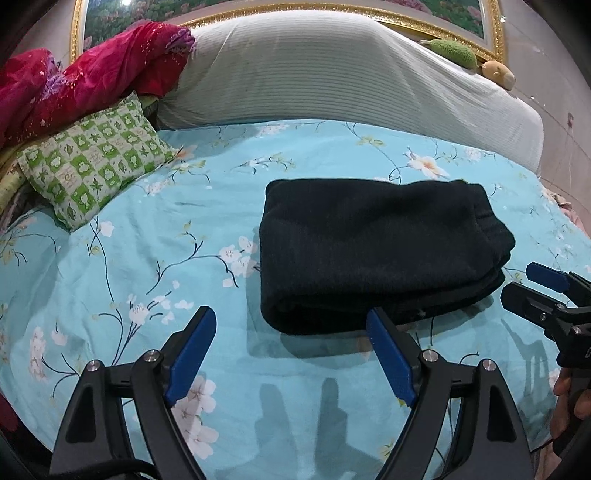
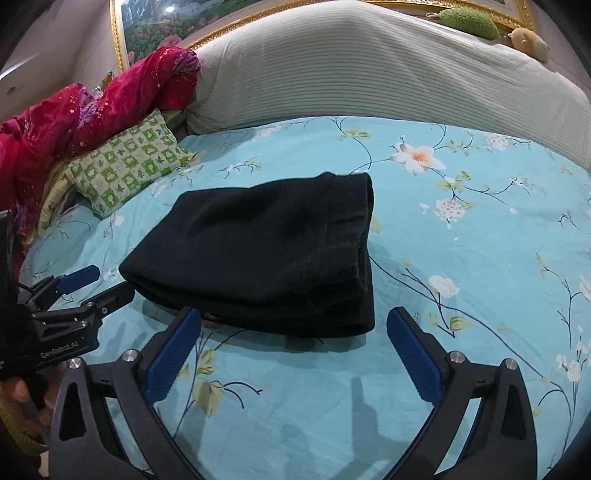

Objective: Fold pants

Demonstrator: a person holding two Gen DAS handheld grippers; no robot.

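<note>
Bed, left wrist view: turquoise floral sheet (image 1: 110,280) spread flat; grey striped bolster (image 1: 332,74) across the head; green checked pillow (image 1: 92,166) and red quilt (image 1: 92,77) at the far left.
Pants, left wrist view: dark pants (image 1: 376,251) lie as a compact folded bundle right of centre on the sheet, layers stacked at the near edge.
Left gripper, left wrist view: left gripper (image 1: 291,325) released, jaws spread wide, nothing between them; its right finger overlaps the bundle's near edge in the picture, contact not certain.
Right gripper, left wrist view: right gripper (image 1: 532,284) at the right margin, just beside the bundle's right end, holding nothing.
Bed, right wrist view: same sheet (image 2: 480,240); two plush toys (image 2: 472,22) on the headboard ledge.
Pants, right wrist view: bundle (image 2: 258,251) sits mid-sheet, waistband end toward the right, free of both tools.
Right gripper, right wrist view: (image 2: 295,325) released, jaws wide apart, empty, just short of the near edge.
Left gripper, right wrist view: (image 2: 110,282) released, tips beside the bundle's left corner.
Step, judged: folding looks complete; hands in the let-go stage.
Next move, judged: draw both tools clear without snagging the top layer; a tidying press only if an edge lifts.
</note>
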